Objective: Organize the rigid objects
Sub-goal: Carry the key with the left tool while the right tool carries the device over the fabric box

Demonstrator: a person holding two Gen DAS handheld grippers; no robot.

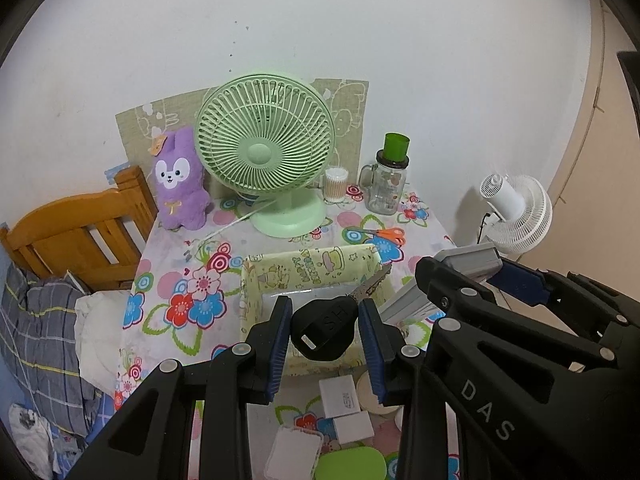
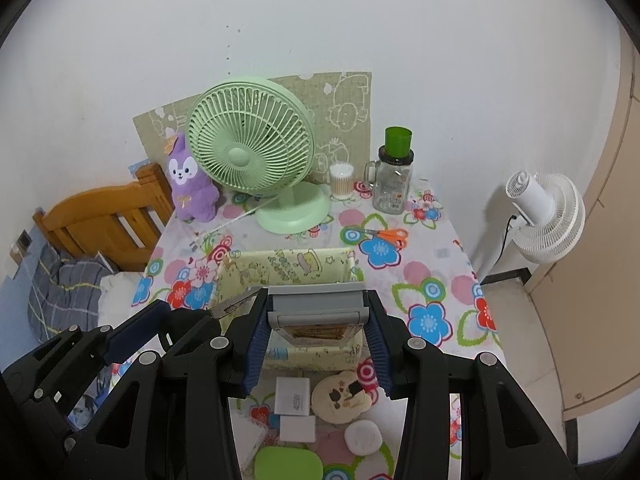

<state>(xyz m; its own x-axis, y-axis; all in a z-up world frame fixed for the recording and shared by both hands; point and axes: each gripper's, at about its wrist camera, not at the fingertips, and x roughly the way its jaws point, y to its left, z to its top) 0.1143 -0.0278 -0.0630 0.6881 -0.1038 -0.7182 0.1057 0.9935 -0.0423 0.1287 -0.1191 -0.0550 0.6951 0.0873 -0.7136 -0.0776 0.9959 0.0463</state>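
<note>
The left gripper [image 1: 324,336] is clamped on a black-headed key [image 1: 325,326]: the blue pads [image 1: 280,344] press the key's head from both sides, and the metal blade points away from the camera, up and to the right. The key is held above the yellow storage box [image 1: 256,280], over the box's near half.

The right gripper [image 2: 318,334] is clamped on a grey rectangular object [image 2: 318,304] — its kind cannot be told. The fingers press its two short sides. The object is held above the same yellow storage box [image 2: 240,268], over the near part of the opening.

The box sits on the table's floral tablecloth [image 2: 424,280]. Positions relative to the box:

- Behind it: a green desk fan [image 2: 250,152], with a purple plush toy [image 2: 192,184] to the fan's left.
- Behind and to the right: orange-handled scissors [image 2: 388,236], a glass jar mug [image 2: 392,184] with a green cup on top, and a container of cotton swabs [image 2: 341,182].
- In front of it: two white rectangular items [image 2: 294,396], a round cream-coloured item [image 2: 340,398], a white round item [image 2: 363,436] and a green case [image 2: 288,464].
</note>
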